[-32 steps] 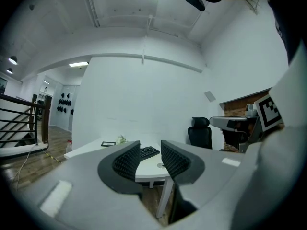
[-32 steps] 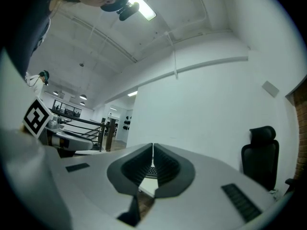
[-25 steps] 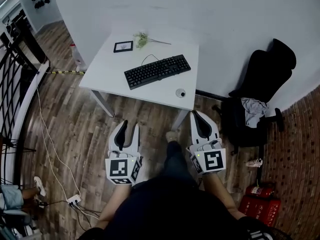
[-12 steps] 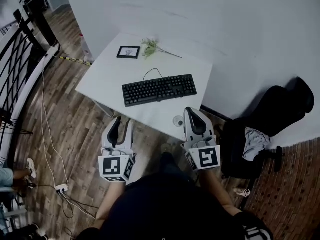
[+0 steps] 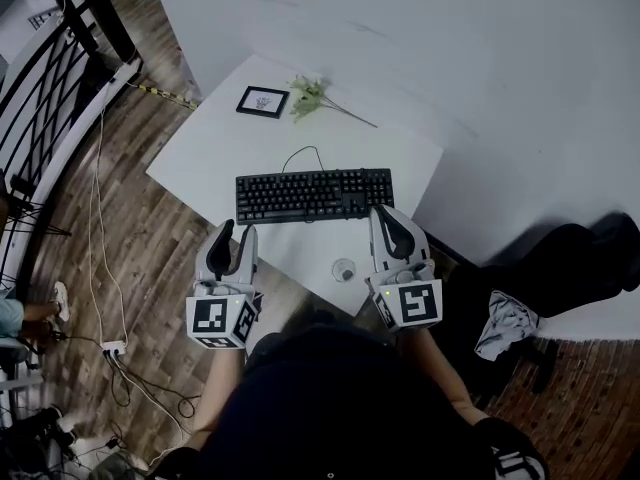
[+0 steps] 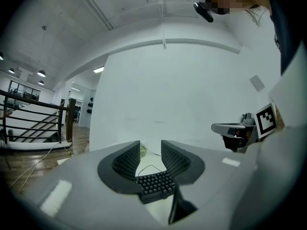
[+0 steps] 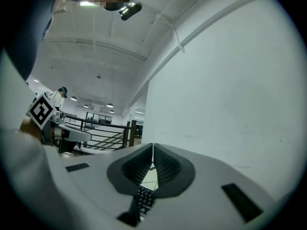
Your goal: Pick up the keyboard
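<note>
Worktop (image 5: 215, 153): smooth, matt white. Keyboard (image 5: 313, 196): black matt plastic. Floor (image 5: 150, 258): grained wood planks. Left gripper (image 6: 150, 145) fingers (image 6: 125, 161): dark, ribbed, matt; shell smooth pale plastic.

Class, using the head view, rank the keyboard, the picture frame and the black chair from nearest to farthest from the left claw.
From the left claw:
1. Keyboard, just ahead on the table, with its left end closest.
2. Picture frame, at the table's far left corner.
3. Black chair, far off to the right, beyond the table.
</note>
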A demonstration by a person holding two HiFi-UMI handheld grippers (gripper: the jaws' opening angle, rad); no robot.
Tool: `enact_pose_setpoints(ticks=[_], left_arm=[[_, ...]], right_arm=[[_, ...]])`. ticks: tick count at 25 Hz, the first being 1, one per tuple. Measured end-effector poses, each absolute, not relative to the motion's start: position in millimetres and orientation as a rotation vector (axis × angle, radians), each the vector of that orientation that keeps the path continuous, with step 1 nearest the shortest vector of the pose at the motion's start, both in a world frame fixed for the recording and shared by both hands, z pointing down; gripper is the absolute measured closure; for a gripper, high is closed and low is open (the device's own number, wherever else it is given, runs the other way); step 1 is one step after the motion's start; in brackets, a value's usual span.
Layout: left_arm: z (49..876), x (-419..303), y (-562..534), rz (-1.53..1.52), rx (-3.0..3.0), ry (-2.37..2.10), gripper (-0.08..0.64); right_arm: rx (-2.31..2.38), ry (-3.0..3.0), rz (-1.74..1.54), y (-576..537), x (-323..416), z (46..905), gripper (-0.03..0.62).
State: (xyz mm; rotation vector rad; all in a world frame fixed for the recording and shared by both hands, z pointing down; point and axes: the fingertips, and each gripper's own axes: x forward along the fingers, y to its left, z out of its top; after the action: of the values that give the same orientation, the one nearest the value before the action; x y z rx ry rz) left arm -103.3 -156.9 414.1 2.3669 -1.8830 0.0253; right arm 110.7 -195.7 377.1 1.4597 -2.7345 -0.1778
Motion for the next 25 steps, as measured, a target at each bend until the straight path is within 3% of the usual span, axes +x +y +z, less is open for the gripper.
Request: enact_pose_setpoints(ticks=[25], left_arm=[[511, -134, -231, 0.309, 2.175, -1.75, 0.422]], right_arm=[[1.451, -2.637, 0.078, -272, 122, 452, 0.58]])
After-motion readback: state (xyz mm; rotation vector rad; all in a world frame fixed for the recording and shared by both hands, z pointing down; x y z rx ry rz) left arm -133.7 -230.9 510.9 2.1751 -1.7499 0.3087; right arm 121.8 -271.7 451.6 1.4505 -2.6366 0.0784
